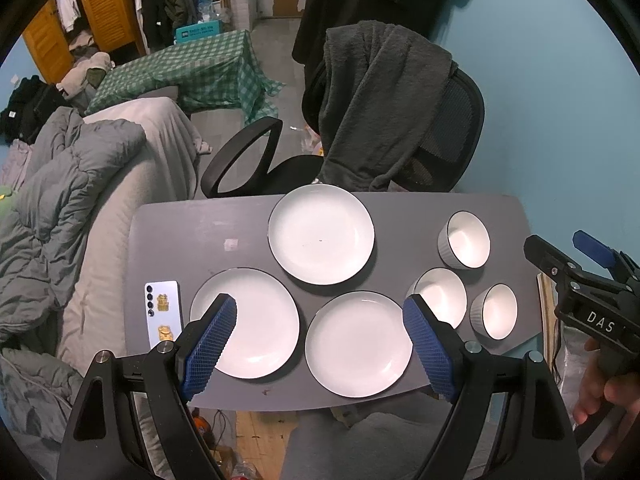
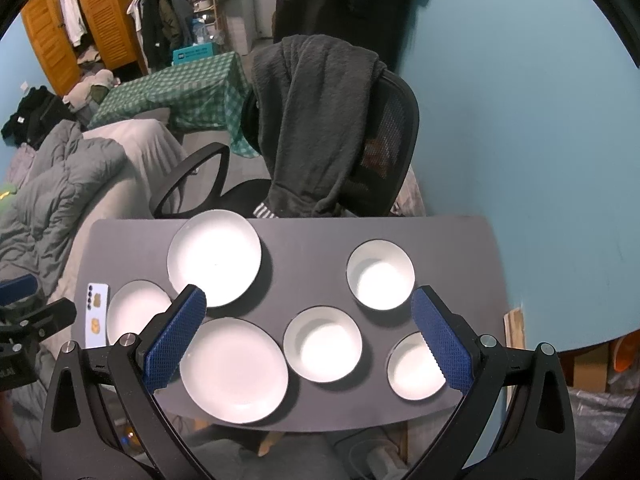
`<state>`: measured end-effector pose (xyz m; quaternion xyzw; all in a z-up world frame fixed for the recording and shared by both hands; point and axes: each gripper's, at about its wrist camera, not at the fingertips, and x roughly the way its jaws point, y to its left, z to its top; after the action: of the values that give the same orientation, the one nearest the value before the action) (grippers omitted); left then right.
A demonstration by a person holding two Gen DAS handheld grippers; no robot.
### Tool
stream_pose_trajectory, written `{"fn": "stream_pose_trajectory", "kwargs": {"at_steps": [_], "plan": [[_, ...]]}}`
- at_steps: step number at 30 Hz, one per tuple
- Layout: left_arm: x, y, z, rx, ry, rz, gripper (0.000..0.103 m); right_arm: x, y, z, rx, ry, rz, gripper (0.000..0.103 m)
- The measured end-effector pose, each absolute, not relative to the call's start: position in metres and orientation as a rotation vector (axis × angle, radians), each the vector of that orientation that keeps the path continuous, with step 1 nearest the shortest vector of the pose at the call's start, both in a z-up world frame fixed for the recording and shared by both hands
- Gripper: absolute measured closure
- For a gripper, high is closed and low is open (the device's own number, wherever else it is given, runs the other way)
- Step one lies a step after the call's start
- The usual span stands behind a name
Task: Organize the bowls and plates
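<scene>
Three white plates with dark rims lie on the grey table point(image 1: 240, 220): a far plate point(image 1: 321, 234), a near left plate point(image 1: 256, 324) and a near middle plate point(image 1: 356, 344). Three white bowls stand at the right: a far bowl point(image 1: 466, 240), a middle bowl point(image 1: 442, 296) and a near bowl point(image 1: 496, 312). My left gripper point(image 1: 320, 312) hovers open above the near plates, holding nothing. My right gripper point(image 2: 308, 308) hovers open above the middle bowl point(image 2: 323, 344), between the near plate point(image 2: 234, 370) and the near bowl point(image 2: 412, 372). It also shows in the left wrist view as the right gripper point(image 1: 568, 252).
A white phone point(image 1: 162, 314) lies at the table's left edge. Behind the table stands a black office chair point(image 1: 452, 132) with a grey fleece point(image 1: 380, 100) draped over it. A bed with a grey duvet point(image 1: 60, 200) runs along the left. A blue wall is at the right.
</scene>
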<state>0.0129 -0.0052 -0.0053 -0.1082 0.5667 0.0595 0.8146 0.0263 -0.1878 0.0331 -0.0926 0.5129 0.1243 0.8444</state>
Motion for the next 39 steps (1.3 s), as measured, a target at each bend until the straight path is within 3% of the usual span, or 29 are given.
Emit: {"fn": "stream_pose_trajectory", "kwargs": {"at_steps": [39], "plan": [[0.0131, -0.0140, -0.0046, -0.235, 1.202, 0.097, 0.017, 0.0300, -0.1918, 0.0337, -0.198, 1.088, 0.264, 0.002]]}}
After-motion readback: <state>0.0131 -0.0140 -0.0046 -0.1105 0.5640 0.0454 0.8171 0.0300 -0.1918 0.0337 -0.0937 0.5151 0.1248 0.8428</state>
